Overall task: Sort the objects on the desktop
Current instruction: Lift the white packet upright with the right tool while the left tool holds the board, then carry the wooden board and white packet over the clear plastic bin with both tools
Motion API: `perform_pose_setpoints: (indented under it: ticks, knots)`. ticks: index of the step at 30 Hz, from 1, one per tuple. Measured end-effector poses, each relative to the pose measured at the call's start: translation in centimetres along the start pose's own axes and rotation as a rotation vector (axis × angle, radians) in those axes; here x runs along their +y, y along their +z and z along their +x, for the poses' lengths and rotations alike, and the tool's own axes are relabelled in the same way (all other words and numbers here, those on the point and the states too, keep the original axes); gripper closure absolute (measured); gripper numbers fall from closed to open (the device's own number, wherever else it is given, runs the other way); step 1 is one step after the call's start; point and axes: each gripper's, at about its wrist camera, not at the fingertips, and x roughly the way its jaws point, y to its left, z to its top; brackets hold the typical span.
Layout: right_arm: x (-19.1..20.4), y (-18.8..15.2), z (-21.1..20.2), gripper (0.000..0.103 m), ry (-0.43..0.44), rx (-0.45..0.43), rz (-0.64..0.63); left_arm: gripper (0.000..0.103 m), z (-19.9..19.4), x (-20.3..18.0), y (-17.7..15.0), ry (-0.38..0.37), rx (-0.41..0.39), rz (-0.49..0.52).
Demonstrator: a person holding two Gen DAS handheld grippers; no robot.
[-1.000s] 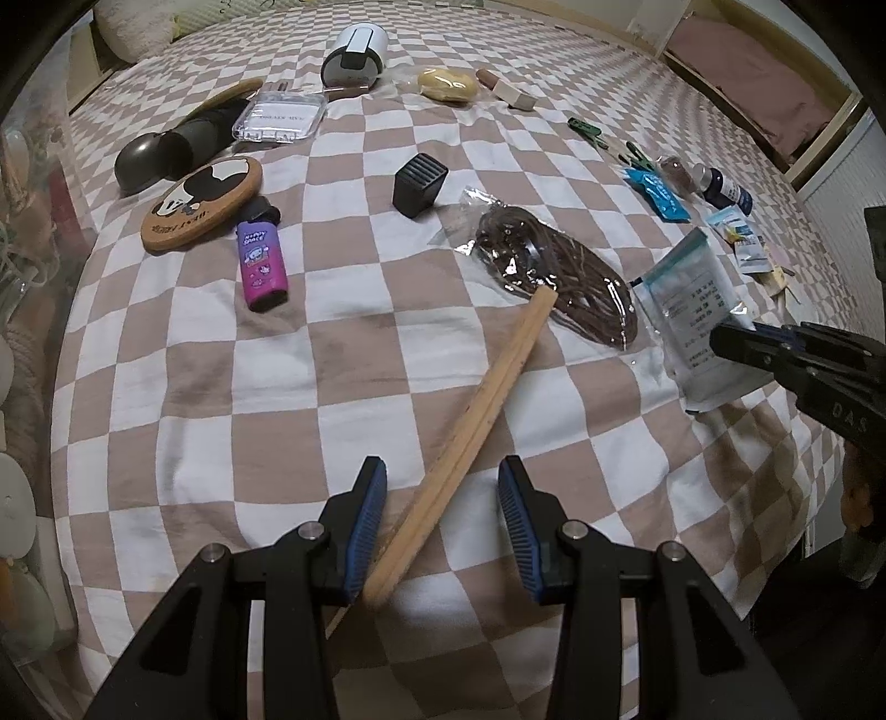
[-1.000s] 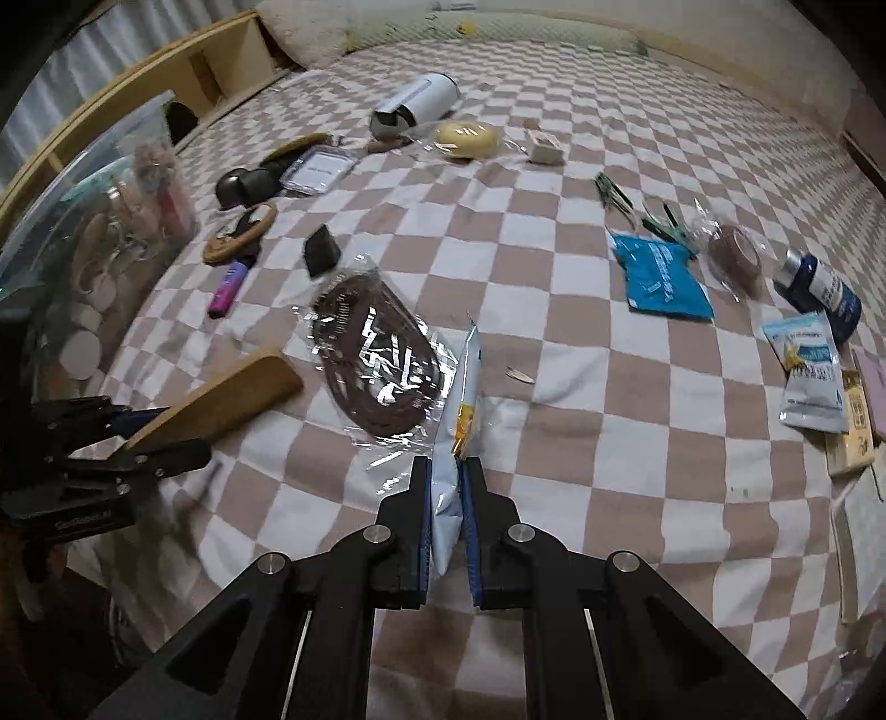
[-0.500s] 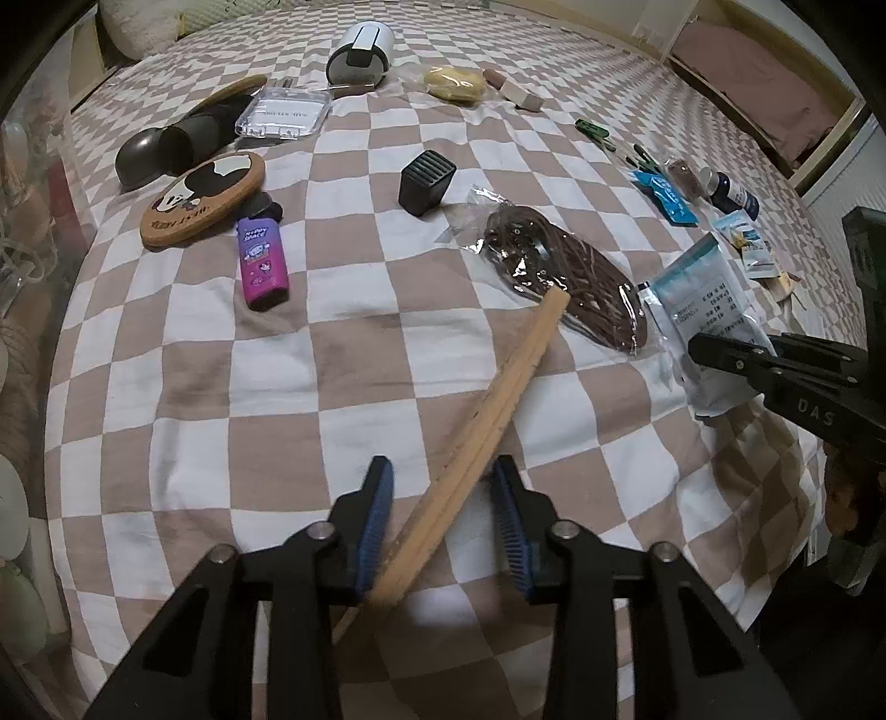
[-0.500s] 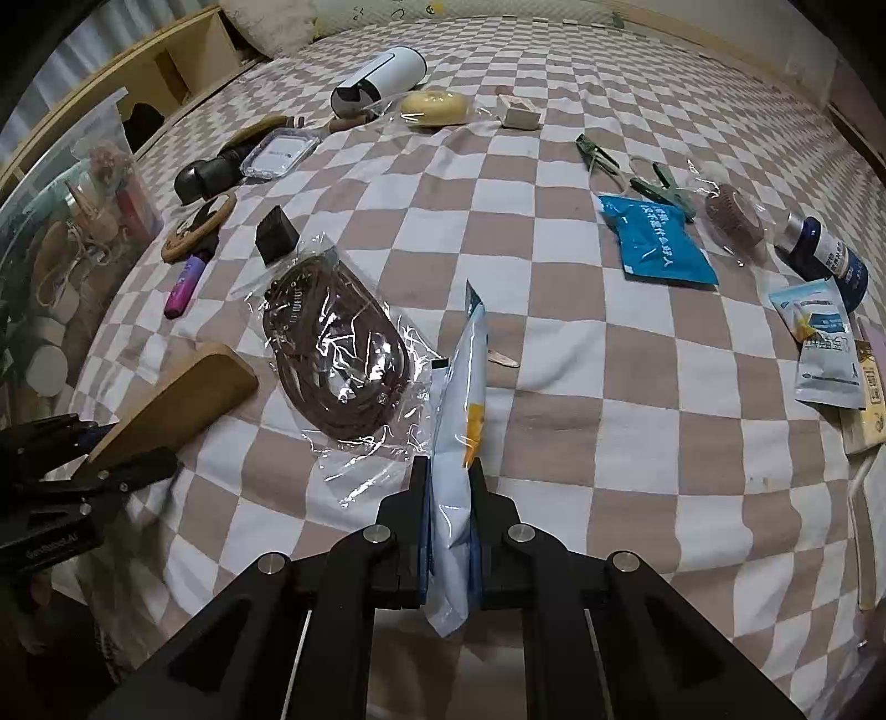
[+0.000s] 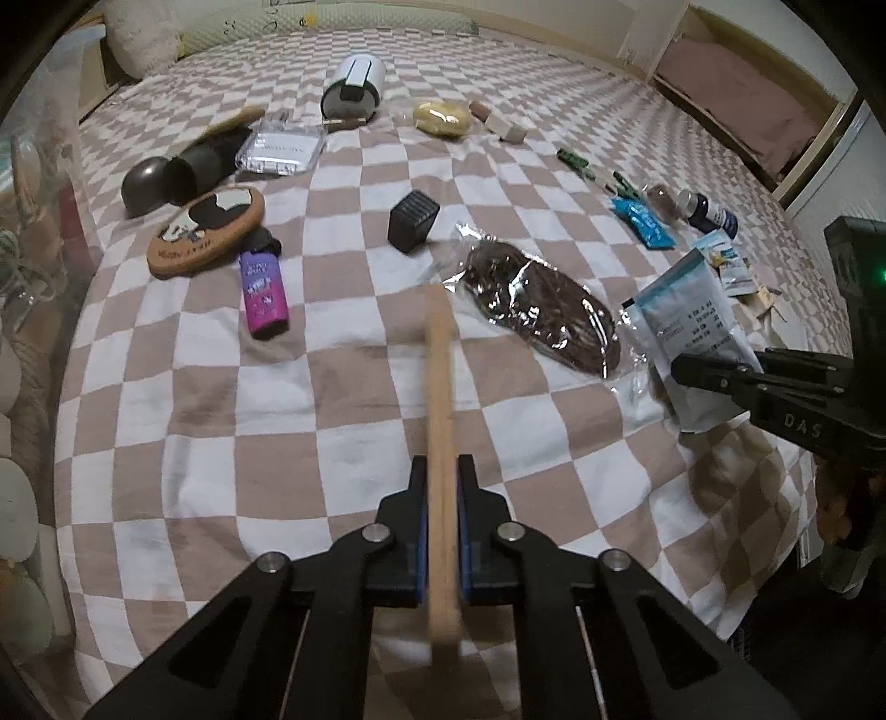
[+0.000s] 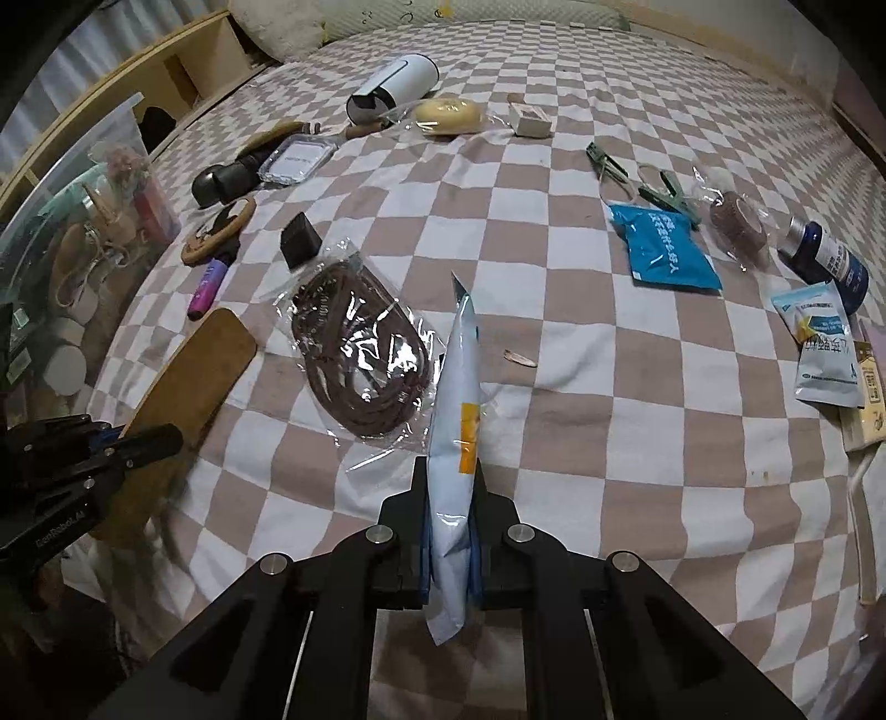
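1. Wooden and stiff, the paddle (image 5: 440, 421) is clenched edge-on near its end in my left gripper (image 5: 441, 518), above the bed (image 5: 343, 471); I judge it light.
2. My right gripper (image 6: 449, 526) pinches a soft, slippery sachet (image 6: 455, 421) at its lower part.

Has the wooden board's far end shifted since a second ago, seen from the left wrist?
Yes. The wooden board now points straight ahead, its tip swung left, away from the bagged brown cord.

Bedroom, checkered bedspread (image 5: 354, 399), pillow (image 6: 277, 27)
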Motion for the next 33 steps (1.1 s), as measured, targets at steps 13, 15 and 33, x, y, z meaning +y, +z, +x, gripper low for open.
perform_pose_setpoints:
  ticks: [13, 15, 33]
  knots:
    - [0.8, -0.1, -1.4, 0.092, 0.023, -0.038, 0.009, 0.095, -2.0, 0.4, 0.1, 0.007, -0.059, -0.015]
    - [1.1, -0.1, -1.7, 0.092, 0.022, -0.044, 0.002, 0.095, -2.4, 0.3, 0.2, 0.008, -0.071, -0.014]
    - [6.8, 3.8, -5.1, 0.092, 0.048, -0.138, -0.103, 0.095, -9.1, 1.2, 2.0, 0.103, -0.216, -0.01]
